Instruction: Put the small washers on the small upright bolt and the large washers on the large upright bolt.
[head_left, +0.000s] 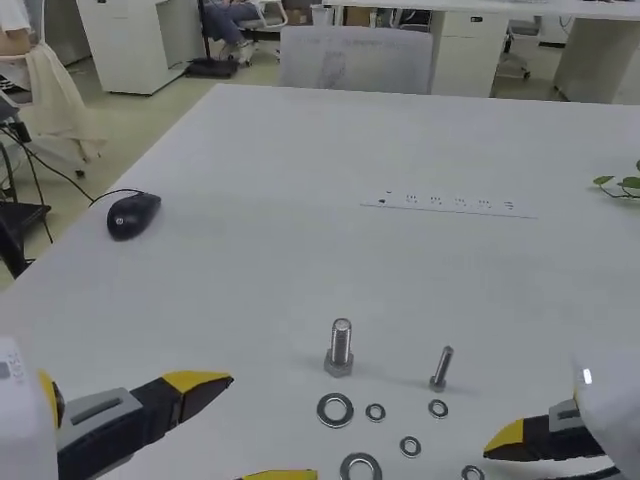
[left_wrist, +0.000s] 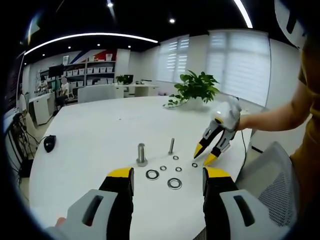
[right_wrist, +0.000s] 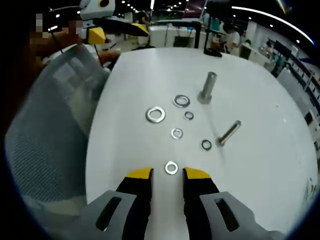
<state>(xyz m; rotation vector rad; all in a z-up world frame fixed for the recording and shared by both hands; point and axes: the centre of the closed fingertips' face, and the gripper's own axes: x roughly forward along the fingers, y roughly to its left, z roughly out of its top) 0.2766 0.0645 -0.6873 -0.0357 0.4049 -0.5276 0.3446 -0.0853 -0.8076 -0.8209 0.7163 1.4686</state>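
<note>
small washer (right_wrist: 171, 167), between right gripper (right_wrist: 167, 176) jaws

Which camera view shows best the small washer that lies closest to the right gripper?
The right gripper view: the small washer, hole clear, lies whole and close just ahead of the open right gripper. The head view has it small at the very bottom edge; the left gripper view shows it tiny.

From where I stand, the large bolt (head_left: 340, 345) and the small bolt (head_left: 443, 367) rise just behind the scattered washers (head_left: 323, 410). Between and beyond them the tabletop (head_left: 300, 260) lies open, and a mouse (head_left: 132, 213) sits well off left.
</note>
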